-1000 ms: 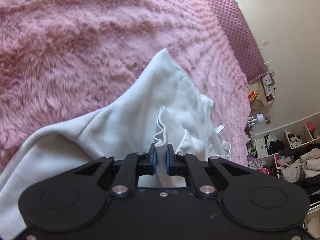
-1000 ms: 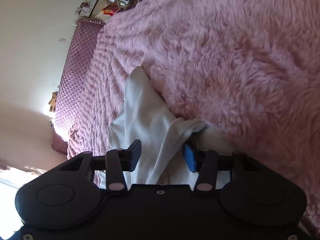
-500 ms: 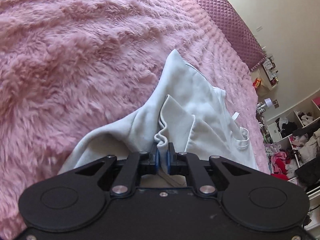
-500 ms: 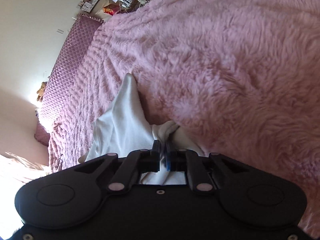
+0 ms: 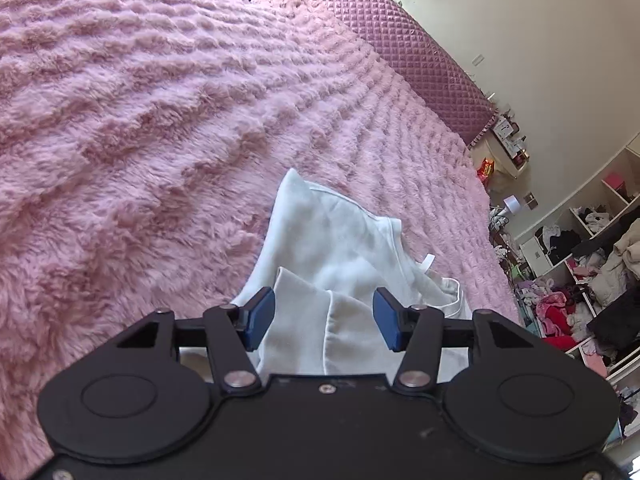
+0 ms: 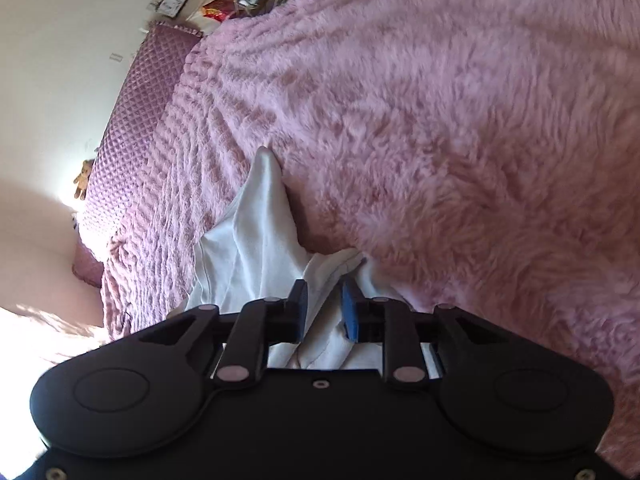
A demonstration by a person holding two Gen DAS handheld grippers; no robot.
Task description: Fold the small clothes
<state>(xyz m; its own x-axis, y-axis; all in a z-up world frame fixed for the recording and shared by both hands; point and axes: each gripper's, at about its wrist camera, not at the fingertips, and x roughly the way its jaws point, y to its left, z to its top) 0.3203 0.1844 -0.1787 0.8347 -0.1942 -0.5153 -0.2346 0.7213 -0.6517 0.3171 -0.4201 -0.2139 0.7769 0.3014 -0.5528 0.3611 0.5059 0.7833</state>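
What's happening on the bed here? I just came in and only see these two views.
A person is folding a small white garment on a fluffy pink blanket, using handheld tongs in each hand. The left tongs are open, with a folded-over flap of the cloth lying between the pads, not pinched. The right tongs have their pads apart with a bunched edge of the garment between them; they seem to touch it loosely rather than clamp it. The garment is partly folded, not yet a neat stack.
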